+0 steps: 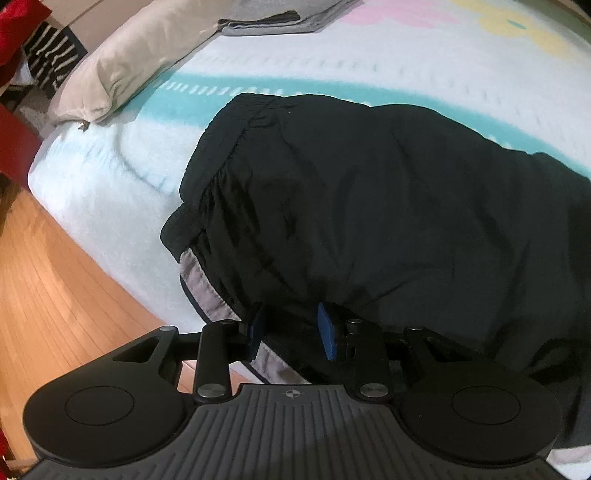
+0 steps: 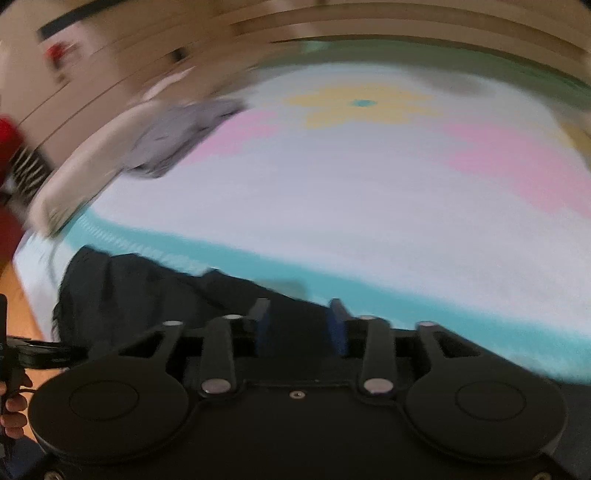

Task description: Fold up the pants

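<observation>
Between left tongs (image 1: 291,330) pads: black pants (image 1: 388,206) edge, ungripped.

A bed (image 1: 110,192) with a pastel blanket carries black pants (image 1: 388,206), a beige pillow (image 1: 122,62) and folded grey clothes (image 1: 273,20).

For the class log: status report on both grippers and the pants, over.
Left gripper open at black pants edge. Right gripper open, over pants. Nothing in the way.

Both the left gripper (image 1: 291,330) and the right gripper (image 2: 300,325) have their jaws spread apart, holding nothing.
</observation>
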### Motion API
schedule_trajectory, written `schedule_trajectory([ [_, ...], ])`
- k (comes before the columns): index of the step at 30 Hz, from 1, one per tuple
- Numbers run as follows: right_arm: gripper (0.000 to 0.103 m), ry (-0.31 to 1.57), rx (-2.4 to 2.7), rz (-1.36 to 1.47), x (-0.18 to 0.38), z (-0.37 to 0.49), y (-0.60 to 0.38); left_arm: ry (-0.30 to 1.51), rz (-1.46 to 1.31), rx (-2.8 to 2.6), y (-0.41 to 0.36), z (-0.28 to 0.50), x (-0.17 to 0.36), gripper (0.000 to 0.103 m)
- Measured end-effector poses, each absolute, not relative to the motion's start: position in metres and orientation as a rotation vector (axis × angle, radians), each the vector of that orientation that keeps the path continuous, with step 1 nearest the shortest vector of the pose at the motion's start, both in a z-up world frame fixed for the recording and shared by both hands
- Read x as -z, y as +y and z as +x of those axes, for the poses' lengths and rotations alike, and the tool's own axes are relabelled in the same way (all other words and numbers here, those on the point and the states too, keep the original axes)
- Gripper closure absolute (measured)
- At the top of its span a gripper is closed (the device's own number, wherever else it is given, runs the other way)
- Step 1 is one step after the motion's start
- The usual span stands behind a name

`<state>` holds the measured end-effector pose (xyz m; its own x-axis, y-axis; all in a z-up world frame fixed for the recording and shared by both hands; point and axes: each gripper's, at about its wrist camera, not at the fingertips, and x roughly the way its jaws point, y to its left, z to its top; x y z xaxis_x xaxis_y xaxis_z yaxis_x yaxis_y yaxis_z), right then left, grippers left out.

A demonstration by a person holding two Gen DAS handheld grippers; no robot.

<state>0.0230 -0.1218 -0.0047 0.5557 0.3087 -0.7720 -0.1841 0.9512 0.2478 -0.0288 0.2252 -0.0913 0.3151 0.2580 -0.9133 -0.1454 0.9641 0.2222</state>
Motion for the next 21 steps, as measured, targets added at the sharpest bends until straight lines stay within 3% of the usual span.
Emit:
schedule_trajectory([
  [11,0.047,1.0,-0.413,0.008,0.058,0.084,-0.044,1.123,0.092,-0.243,0.214,-0.016,0.047,0.073],
  [18,0.045,1.053,-0.44,-0.018,0.086,0.09,-0.037,1.157,0.057,-0.267,0.215,0.015,0.065,0.073],
  [19,0.047,1.045,-0.457,-0.035,0.086,0.085,-0.036,1.177,0.052,-0.271,0.217,0.017,0.071,0.073],
  [21,0.076,1.012,-0.487,-0.091,0.084,0.073,-0.032,1.203,0.06,-0.285,0.22,0.017,0.083,0.073],
])
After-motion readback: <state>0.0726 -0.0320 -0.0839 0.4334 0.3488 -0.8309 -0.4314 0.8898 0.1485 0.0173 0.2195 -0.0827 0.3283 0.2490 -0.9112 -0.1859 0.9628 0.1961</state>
